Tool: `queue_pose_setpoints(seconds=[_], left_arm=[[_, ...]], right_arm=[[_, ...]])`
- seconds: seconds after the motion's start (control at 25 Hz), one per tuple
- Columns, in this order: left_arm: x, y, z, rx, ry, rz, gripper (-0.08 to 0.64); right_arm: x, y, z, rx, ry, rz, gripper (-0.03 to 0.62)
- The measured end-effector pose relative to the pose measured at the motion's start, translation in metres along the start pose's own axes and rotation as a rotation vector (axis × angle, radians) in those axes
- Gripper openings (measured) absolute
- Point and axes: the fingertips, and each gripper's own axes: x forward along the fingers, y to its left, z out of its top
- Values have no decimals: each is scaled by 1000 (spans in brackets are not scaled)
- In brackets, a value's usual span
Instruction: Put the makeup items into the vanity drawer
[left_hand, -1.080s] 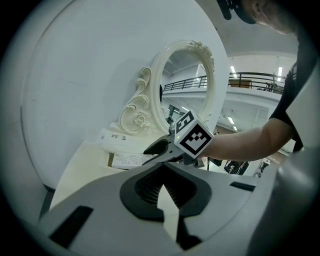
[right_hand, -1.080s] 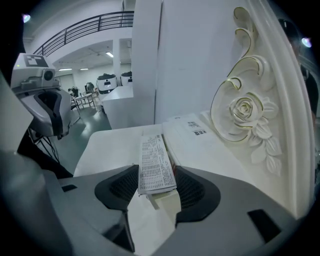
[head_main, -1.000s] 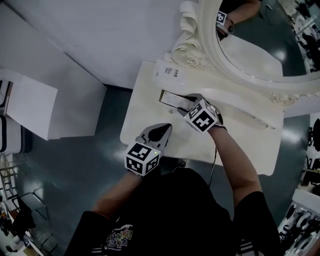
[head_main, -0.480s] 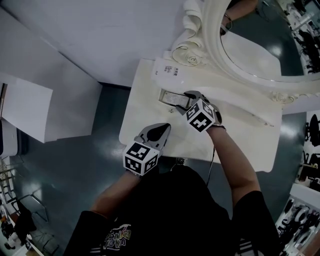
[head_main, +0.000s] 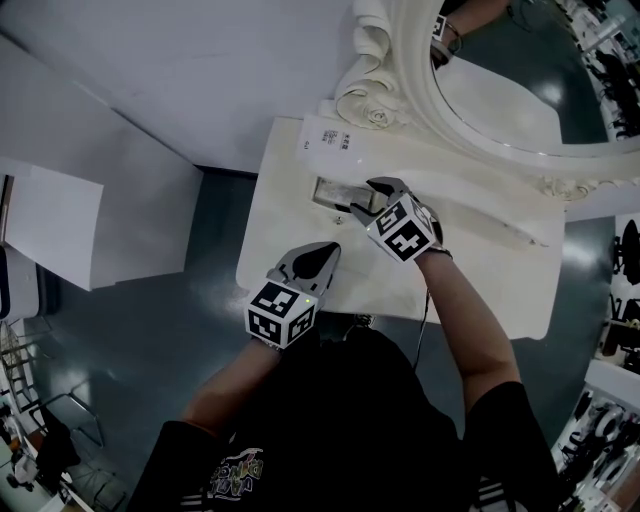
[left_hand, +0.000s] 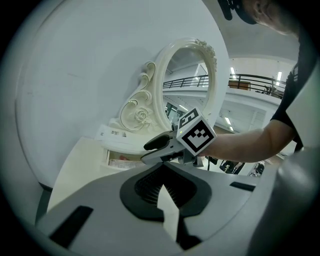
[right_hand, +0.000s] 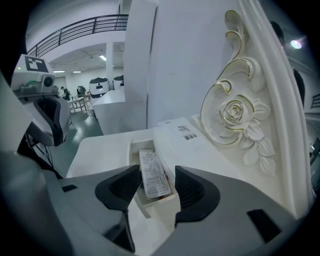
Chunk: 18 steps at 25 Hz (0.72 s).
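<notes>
The small vanity drawer (head_main: 328, 189) stands pulled out of the white vanity (head_main: 290, 235). A flat packet with a printed label (right_hand: 154, 175) lies inside the drawer (right_hand: 136, 146), with something red under it. My right gripper (head_main: 362, 200) hovers over the drawer, and its open jaws (right_hand: 152, 189) frame the packet without touching it. My left gripper (head_main: 322, 258) is shut and empty above the vanity's front edge. In the left gripper view, the shut left gripper (left_hand: 163, 192) points at the right gripper (left_hand: 159, 148) and the drawer (left_hand: 118, 159).
An oval mirror in an ornate cream frame (head_main: 385, 95) rises behind the vanity, its carved rose (right_hand: 234, 119) close on the right. A printed label strip (head_main: 328, 140) lies on the raised shelf. The left gripper (right_hand: 42, 107) shows at the right gripper view's left. Dark floor (head_main: 150, 330) surrounds the vanity.
Both grippers keep their places relative to the drawer. Only the head view has shifted slightly.
</notes>
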Motion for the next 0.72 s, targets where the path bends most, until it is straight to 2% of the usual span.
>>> queue_pose_setpoints(seconds=[0.2,0.24,0.28,0.32,0.52,0.72], left_arm=[[5,-5,5,11,-5,12,0],[6,-7,7,14,-7,14,1],[7,-9,8,17,-8,17,0],[8,-12,9,20,-10,20,0],[14,-26,15,37,-22,34,1],[19,-48,20,55,-37,52,0]], right_arm=[[-14,-9,-1,68,-60,-17,204],[-19,-11,-1,87,-78,-30,169],[-25,-14,-1,104,-99,-48,82],[-32,-18,-1,121,-120,-66,31],[-68,-34,-4,246,-245,-113,29],[-115,-36,-9,390,-377,-107,29]])
